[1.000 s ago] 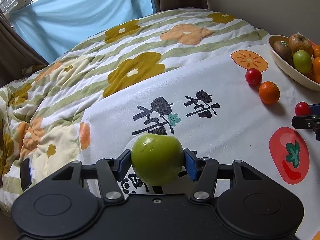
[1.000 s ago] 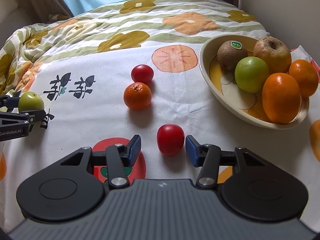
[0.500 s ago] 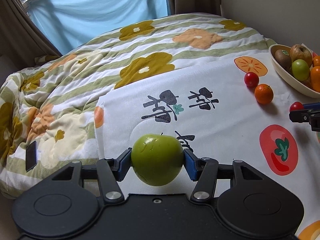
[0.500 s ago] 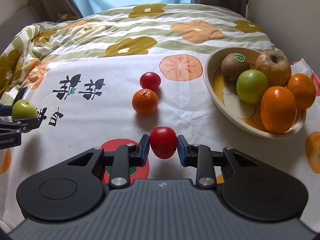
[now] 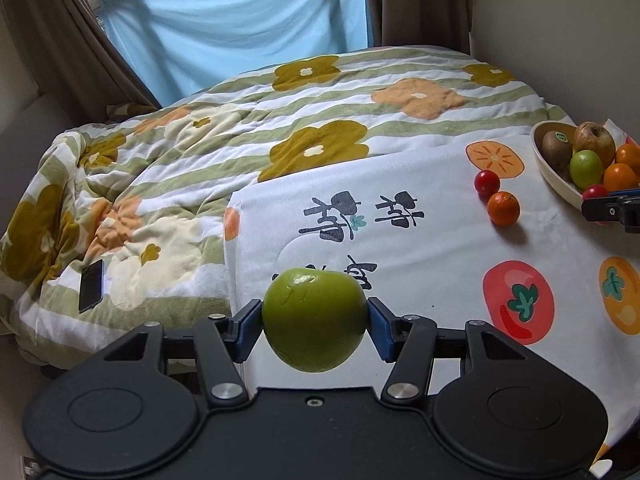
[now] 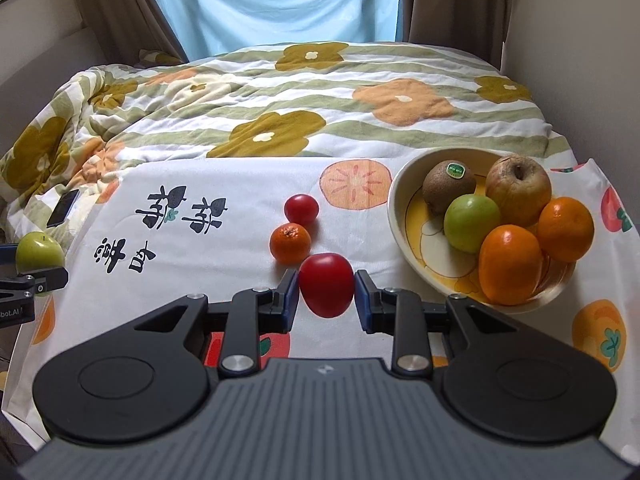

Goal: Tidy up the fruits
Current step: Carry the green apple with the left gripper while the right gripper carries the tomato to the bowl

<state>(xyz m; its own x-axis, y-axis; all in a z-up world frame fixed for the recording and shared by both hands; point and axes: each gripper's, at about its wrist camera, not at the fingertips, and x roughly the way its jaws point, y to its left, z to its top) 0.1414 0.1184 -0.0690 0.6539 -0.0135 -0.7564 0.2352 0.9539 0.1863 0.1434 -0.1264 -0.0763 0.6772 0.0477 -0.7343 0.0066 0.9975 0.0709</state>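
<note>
- Green apple [image 5: 315,319]: clamped between the blue fingers [image 5: 249,329] of the left gripper [image 5: 315,326], held clear above the near edge of the printed cloth [image 5: 420,248] on the bed [image 5: 280,120].
- Red tomato [image 6: 326,284]: pinched between the fingers of the right gripper [image 6: 326,294], lifted off the cloth.
- Bowl [image 6: 398,216]: sits far right on the cloth, already holding a kiwi [image 6: 449,187], a brownish apple [image 6: 518,188], a green fruit [image 6: 472,222] and two oranges [image 6: 510,264].
- Key relation, my read: the bowl lies ahead and right of both loads; the right gripper is much nearer, the left well apart across the cloth. Tomato likely goes in first.
- Loose on the cloth: a mandarin [image 6: 290,242] and a second tomato [image 6: 301,209], just beside each other, left of the bowl.
- Views: right wrist view shows the bowl's whole interior and free space at its near-left; left wrist view cuts the bowl at the frame edge but shows a phone [image 5: 91,285] on the quilt more plainly.
</note>
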